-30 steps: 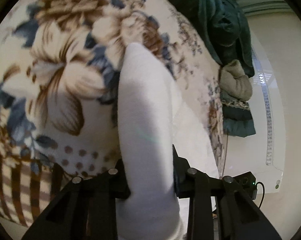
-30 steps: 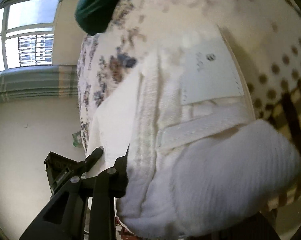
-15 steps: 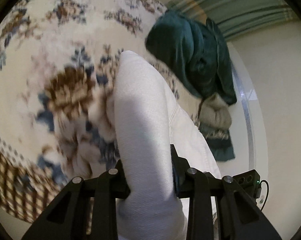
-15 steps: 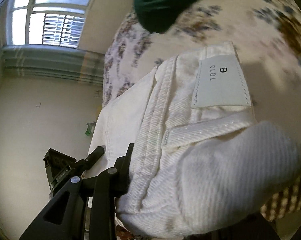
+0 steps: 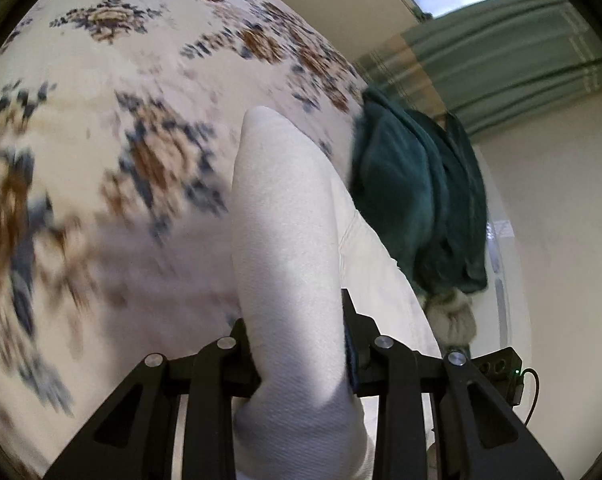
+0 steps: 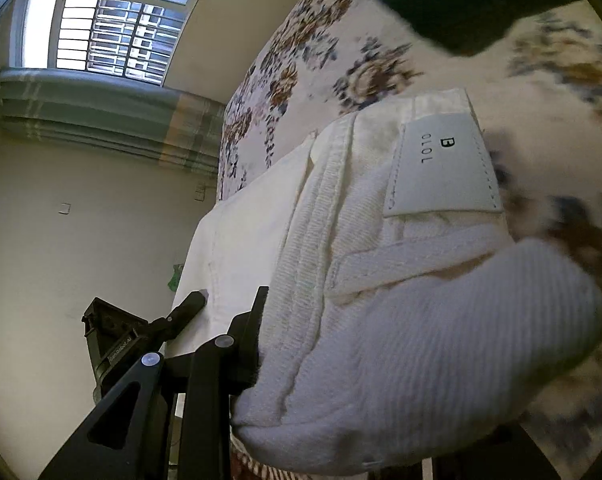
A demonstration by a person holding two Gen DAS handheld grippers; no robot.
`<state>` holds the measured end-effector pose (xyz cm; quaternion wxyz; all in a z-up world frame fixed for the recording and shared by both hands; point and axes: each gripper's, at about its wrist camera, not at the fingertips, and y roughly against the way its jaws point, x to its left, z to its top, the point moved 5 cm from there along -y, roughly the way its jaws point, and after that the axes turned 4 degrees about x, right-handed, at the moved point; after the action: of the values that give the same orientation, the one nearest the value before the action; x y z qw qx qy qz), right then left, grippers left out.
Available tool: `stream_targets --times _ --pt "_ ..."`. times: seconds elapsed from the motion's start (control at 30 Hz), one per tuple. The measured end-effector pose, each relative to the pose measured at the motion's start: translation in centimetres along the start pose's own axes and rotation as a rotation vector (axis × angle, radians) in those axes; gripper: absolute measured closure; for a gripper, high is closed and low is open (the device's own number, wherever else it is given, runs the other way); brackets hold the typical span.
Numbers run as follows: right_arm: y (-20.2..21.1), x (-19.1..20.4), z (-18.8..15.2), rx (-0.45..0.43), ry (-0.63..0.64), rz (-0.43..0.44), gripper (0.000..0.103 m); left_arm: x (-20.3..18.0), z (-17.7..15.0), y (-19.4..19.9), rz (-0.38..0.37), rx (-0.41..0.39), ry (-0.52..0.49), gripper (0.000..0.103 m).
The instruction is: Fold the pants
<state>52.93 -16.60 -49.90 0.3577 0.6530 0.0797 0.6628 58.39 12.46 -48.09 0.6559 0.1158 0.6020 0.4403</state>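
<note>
left claw (image 5: 297, 344): clamping a thick fold of the white pants (image 5: 289, 240)
right claw (image 6: 341, 344): gripping the pants' waistband by the label (image 6: 441, 168)
pants: hanging between both claws over the floral bedspread (image 5: 101, 120)
green garment (image 5: 417, 200): lying beyond the pants

pants (image 6: 341, 264) on the bedspread (image 5: 101, 128), bunched clothes (image 5: 417, 200) behind them at the bedspread's edge

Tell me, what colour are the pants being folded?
White, the pants show best in the right wrist view, with a pale label.
</note>
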Motion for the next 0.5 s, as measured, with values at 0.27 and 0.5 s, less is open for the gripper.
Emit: stream_targets --times 0.27,0.5 --pt "-16.6 -1.9 6.3 0.029 0.017 -0.027 0.073 10.8 8.9 -5.6 0.027 0.005 0.003 0.076" --pt "-23.1 -6.6 4.5 0.165 0.027 -0.199 0.048 17.3 7.4 -9.3 0.13 0.107 -0.021 0.065"
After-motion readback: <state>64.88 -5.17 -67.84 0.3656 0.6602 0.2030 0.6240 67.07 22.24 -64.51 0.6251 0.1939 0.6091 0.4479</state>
